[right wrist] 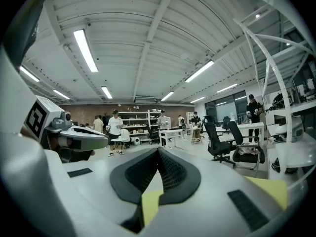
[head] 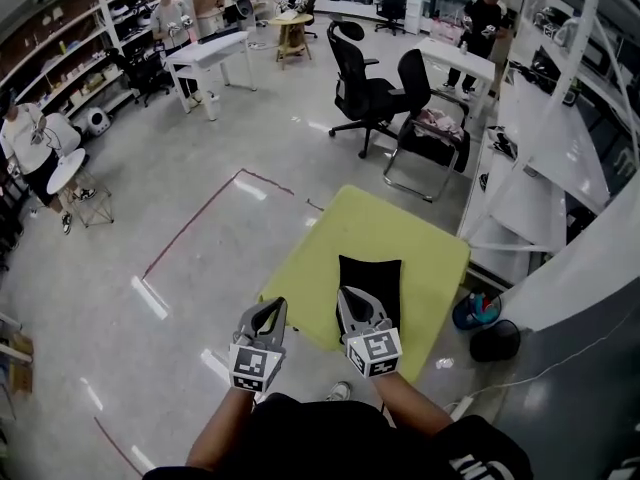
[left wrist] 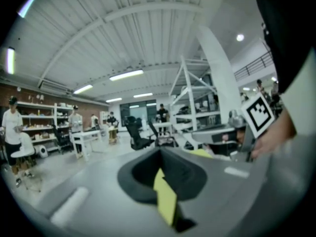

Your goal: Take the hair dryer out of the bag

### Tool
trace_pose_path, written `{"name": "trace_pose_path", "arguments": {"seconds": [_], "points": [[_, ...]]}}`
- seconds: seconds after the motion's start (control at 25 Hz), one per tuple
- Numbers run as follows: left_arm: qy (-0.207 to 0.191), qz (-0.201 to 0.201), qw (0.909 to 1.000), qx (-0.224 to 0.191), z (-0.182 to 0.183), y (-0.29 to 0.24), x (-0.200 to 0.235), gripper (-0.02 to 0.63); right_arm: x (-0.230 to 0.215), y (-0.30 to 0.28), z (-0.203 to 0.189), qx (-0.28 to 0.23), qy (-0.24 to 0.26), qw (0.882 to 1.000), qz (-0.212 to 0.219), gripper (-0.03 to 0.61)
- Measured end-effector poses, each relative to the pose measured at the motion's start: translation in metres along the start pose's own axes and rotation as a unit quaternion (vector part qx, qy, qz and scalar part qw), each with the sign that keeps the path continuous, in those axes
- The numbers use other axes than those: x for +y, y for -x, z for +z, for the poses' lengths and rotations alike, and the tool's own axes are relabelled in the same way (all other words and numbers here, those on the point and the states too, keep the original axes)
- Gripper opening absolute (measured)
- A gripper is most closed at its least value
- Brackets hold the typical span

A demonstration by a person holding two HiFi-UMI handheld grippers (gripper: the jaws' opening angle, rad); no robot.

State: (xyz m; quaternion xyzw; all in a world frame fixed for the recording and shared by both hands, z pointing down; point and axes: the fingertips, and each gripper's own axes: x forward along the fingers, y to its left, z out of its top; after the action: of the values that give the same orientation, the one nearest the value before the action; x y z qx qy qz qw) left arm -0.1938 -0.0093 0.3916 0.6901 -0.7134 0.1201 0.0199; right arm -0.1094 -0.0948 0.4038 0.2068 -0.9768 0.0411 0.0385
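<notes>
A black bag (head: 370, 275) lies flat on the yellow-green table (head: 425, 258), near its front edge. No hair dryer shows in any view. My right gripper (head: 350, 295) hovers over the bag's near end with its jaws shut and empty, hiding part of the bag. My left gripper (head: 273, 308) is beside it at the table's near left edge, also shut and empty. In the left gripper view the shut jaws (left wrist: 160, 153) point level across the room, with the right gripper's marker cube (left wrist: 258, 112) at the right. In the right gripper view the shut jaws (right wrist: 159, 152) point the same way.
Two black office chairs (head: 368, 90) stand beyond the table. A white shelving frame (head: 560, 158) runs along the right. A blue item (head: 477, 310) and a dark round object (head: 495, 341) sit on the floor right of the table. Several people stand at distant benches.
</notes>
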Motion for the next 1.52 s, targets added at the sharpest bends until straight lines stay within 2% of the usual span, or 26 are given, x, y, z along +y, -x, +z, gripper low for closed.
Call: {"name": "trace_pose_path", "arguments": {"seconds": [0.12, 0.32, 0.68, 0.96, 1.16, 1.36, 1.52], "points": [[-0.006, -0.013, 0.9999, 0.005, 0.001, -0.014, -0.002, 0.006, -0.008, -0.003, -0.002, 0.0, -0.013, 1.0, -0.011, 0.006], [0.007, -0.035, 0.9993, 0.0, 0.0, -0.04, 0.001, 0.006, -0.022, -0.009, -0.007, 0.004, -0.019, 0.999, -0.036, 0.006], [0.013, -0.103, 0.9946, 0.003, -0.004, -0.087, -0.007, 0.006, -0.051, -0.014, -0.002, 0.014, 0.019, 0.995, -0.092, 0.006], [0.011, -0.154, 0.9879, 0.012, -0.016, -0.112, -0.025, 0.006, -0.068, 0.0, -0.019, 0.044, 0.034, 0.988, -0.141, 0.006], [-0.009, -0.198, 0.9794, 0.04, -0.047, -0.121, -0.055, 0.006, -0.078, 0.019, -0.049, 0.078, 0.025, 0.982, -0.171, 0.006], [-0.075, -0.238, 0.9654, 0.077, -0.086, -0.121, -0.083, 0.006, -0.084, 0.04, -0.097, 0.133, -0.007, 0.971, -0.2, 0.006], [-0.091, -0.264, 0.9545, 0.105, -0.117, -0.119, -0.107, 0.007, -0.084, 0.06, -0.133, 0.165, -0.035, 0.962, -0.212, 0.006]]}}
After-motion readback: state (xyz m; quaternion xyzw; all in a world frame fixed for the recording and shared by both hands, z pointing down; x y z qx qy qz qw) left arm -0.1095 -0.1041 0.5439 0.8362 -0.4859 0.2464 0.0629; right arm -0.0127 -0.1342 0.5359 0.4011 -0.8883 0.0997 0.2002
